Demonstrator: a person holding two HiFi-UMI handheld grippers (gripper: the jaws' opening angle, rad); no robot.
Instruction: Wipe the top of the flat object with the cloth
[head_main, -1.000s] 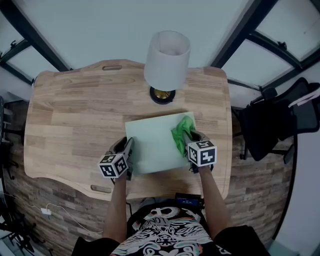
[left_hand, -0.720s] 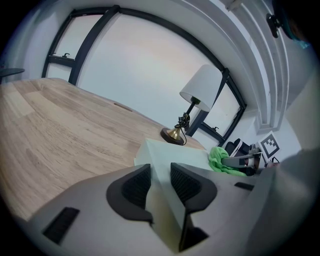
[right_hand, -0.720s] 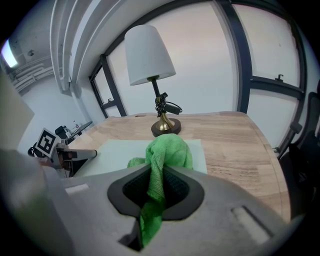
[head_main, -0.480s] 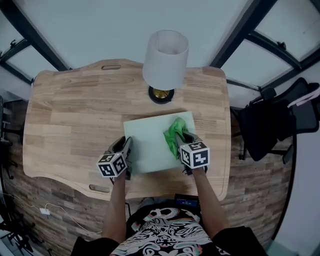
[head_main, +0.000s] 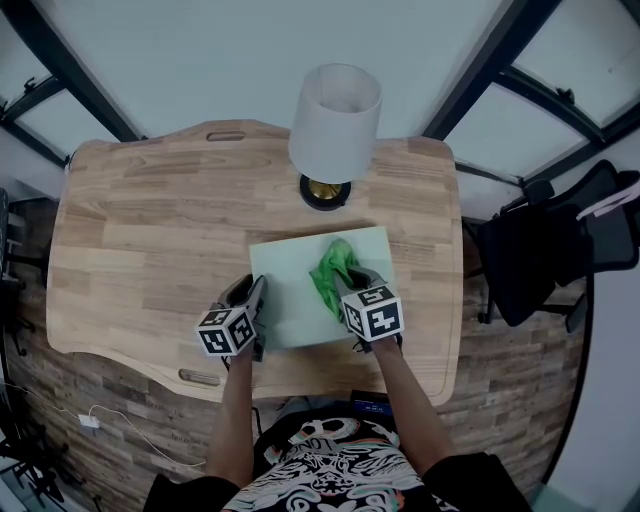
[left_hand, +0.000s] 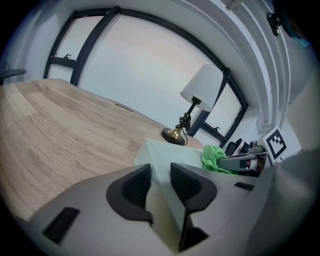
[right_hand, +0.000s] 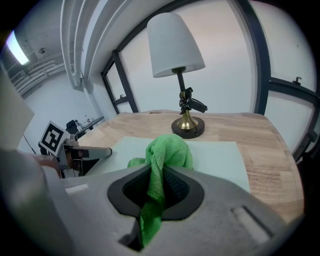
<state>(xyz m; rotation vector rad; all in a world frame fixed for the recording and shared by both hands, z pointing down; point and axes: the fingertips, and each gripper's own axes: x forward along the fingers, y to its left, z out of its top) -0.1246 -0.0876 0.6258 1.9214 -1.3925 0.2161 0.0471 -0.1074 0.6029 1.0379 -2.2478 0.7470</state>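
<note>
A pale green flat board (head_main: 290, 290) lies on the wooden table, near its front edge. My left gripper (head_main: 257, 297) is shut on the board's near left edge; in the left gripper view the board (left_hand: 165, 150) runs between the two pads (left_hand: 134, 186). My right gripper (head_main: 349, 284) is shut on a bright green cloth (head_main: 329, 270), which rests bunched on the board's right half. In the right gripper view the cloth (right_hand: 167, 150) hangs pinched between the jaws over the board (right_hand: 222, 157).
A table lamp with a white shade (head_main: 335, 118) and a dark round base (head_main: 325, 190) stands just behind the board. A black chair (head_main: 545, 250) is off the table's right side. The table's front edge (head_main: 300, 380) lies close below both grippers.
My right gripper has slid left across the board, dragging the green cloth from the right edge toward the middle. The left gripper and the board have stayed put.
</note>
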